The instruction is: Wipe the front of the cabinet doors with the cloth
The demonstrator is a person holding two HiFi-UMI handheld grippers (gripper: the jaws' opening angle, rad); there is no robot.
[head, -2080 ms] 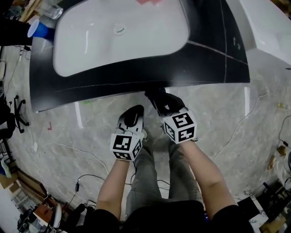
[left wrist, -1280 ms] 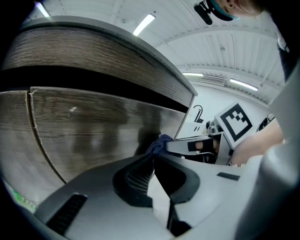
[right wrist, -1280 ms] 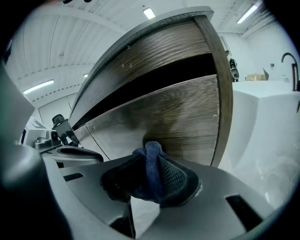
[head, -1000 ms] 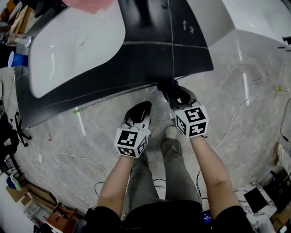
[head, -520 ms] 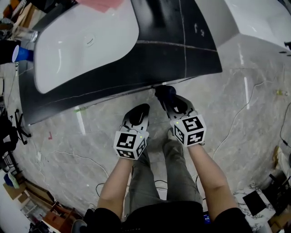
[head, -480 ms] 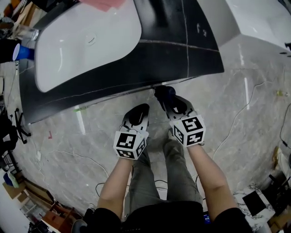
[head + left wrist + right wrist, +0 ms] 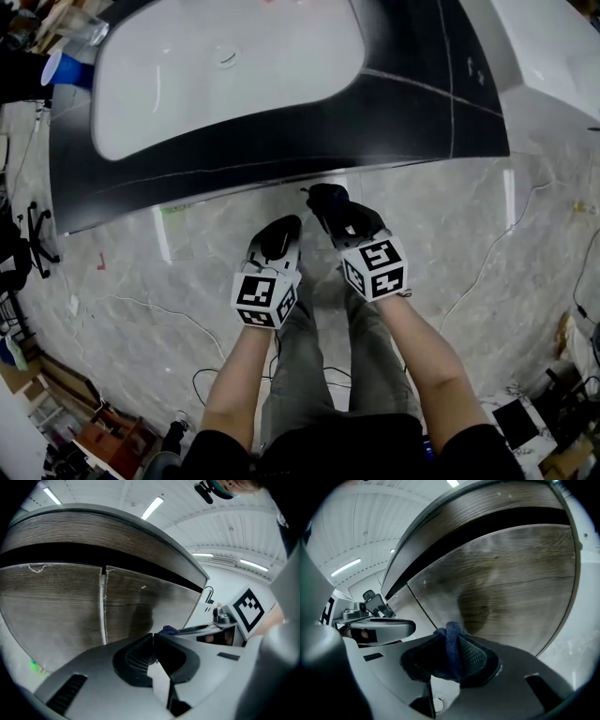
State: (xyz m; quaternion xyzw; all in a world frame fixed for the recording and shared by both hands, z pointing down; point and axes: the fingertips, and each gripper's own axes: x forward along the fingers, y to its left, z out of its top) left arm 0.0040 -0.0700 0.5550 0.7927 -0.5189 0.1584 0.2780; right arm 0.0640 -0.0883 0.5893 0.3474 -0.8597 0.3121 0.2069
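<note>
1. Person's legs in grey trousers (image 7: 305, 375) stand on a marbled floor (image 7: 469, 244). Both forearms reach fwd, one gripper in each hand.
2. Left gripper (image 7: 284, 228) (image 7: 153, 637): jaws closed tip to tip, nothing between them. It is held low, just beside the right gripper, pointing at the cabinet front.
3. Right gripper (image 7: 330, 208) (image 7: 451, 637): jaws clamped on a dark blue cloth (image 7: 452, 648) (image 7: 324, 197). A fold of cloth sticks out past the tips.
4. Cloth position: in front of a wood-grain cabinet door (image 7: 511, 583), close to its face, with a dark shadow on the panel right behind it. Contact w/ the door can't be confirmed.
5. Left gripper view shows two cabinet doors (image 7: 56, 606) side by side, w/ a vertical seam (image 7: 103, 606) between them and a dark recess band above.
6. Above the doors: black countertop (image 7: 422, 103) w/ thin pale lines across it.
7. Set in the countertop: white oval basin (image 7: 281, 75).
8. Far left, beside the countertop's corner: blue cup (image 7: 64, 68).
</note>
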